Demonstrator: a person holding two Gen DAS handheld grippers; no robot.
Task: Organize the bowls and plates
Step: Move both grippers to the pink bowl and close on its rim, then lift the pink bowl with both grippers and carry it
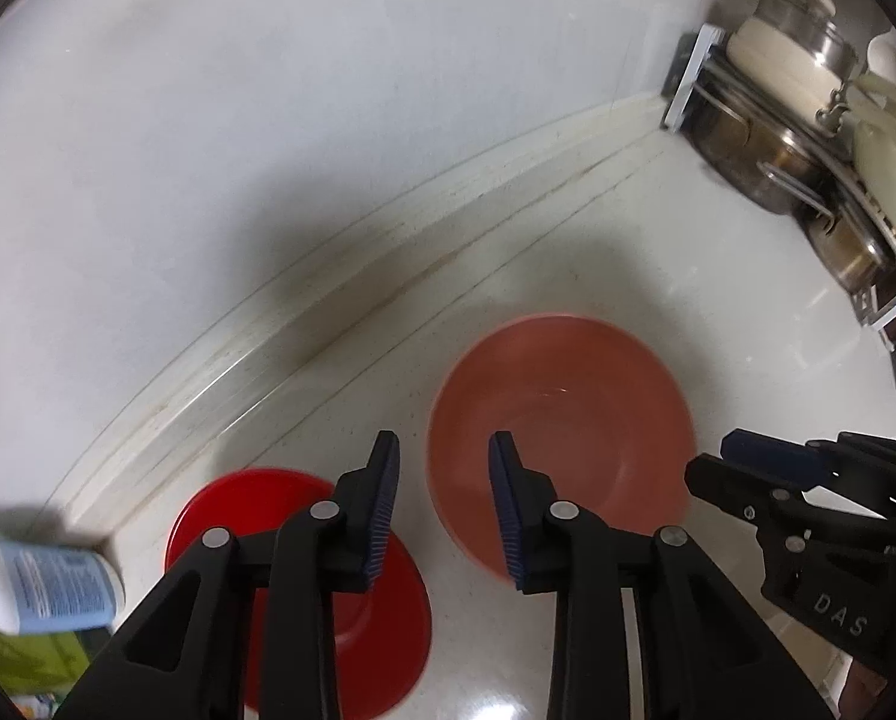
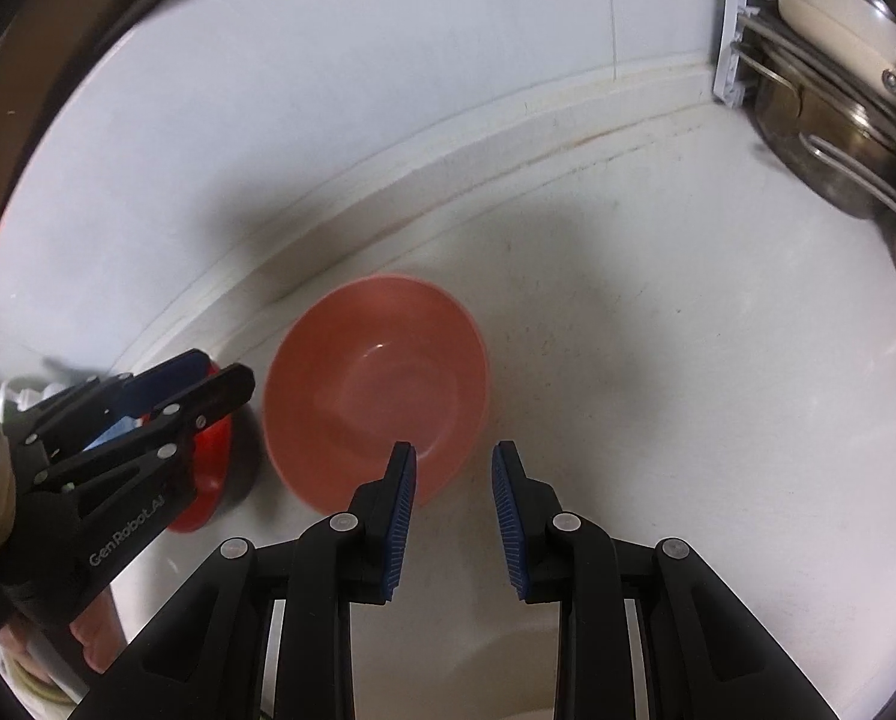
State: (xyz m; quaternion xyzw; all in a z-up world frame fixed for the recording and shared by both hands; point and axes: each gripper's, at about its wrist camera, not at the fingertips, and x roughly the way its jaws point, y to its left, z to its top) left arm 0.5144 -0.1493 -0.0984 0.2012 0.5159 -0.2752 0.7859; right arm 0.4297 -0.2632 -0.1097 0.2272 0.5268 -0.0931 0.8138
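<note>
A pink bowl (image 1: 559, 441) sits upright on the white counter near the back wall; it also shows in the right wrist view (image 2: 375, 390). A red plate (image 1: 381, 618) lies to its left, partly under my left gripper; its edge shows in the right wrist view (image 2: 210, 468). My left gripper (image 1: 444, 456) is open and empty, hovering over the gap between plate and bowl. My right gripper (image 2: 454, 468) is open and empty, just above the bowl's near right rim. The left gripper also shows in the right wrist view (image 2: 207, 378), and the right gripper in the left wrist view (image 1: 718, 462).
A dish rack (image 1: 808, 138) with steel pots and white plates stands at the back right; it also shows in the right wrist view (image 2: 838, 90). A white bottle with a blue label (image 1: 39, 588) lies at the left. The counter (image 2: 688, 360) meets a raised ledge along the wall.
</note>
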